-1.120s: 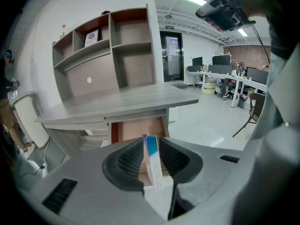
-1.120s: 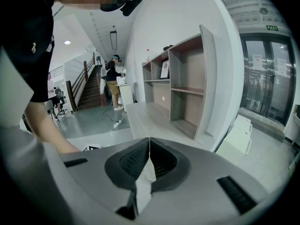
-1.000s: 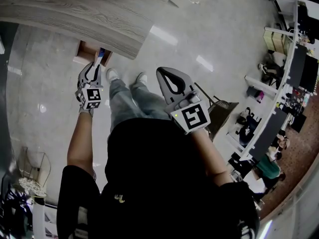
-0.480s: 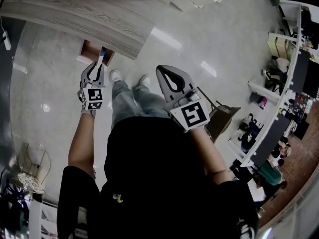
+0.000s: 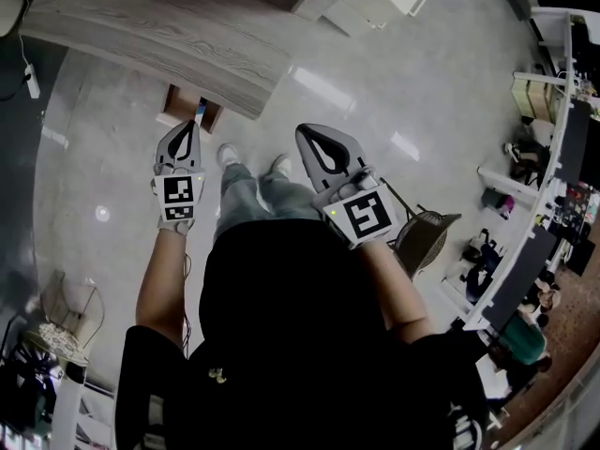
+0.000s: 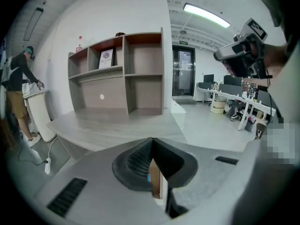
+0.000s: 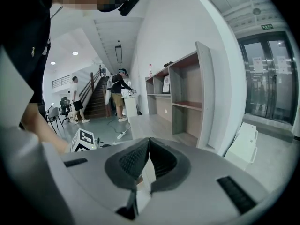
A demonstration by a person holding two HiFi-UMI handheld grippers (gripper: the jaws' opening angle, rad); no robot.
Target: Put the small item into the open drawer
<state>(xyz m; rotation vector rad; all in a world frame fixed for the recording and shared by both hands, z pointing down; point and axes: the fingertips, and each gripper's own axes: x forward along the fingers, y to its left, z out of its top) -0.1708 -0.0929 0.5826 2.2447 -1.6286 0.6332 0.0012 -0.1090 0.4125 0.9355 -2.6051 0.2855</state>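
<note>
Your head view looks steeply down from above onto the left hand-held gripper [image 5: 190, 126], the right hand-held gripper [image 5: 307, 137] and the desk [image 5: 141, 36]. Each gripper view sits close behind its own jaws, facing level. Both share the desk and shelf unit [image 6: 122, 74].

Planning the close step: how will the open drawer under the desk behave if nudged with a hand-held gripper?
The drawer looks like a small rigid wooden box, so it probably won't flex or tip. It juts straight out from under the desk, so a push on its front should slide it in; how freely can't be told.
</note>
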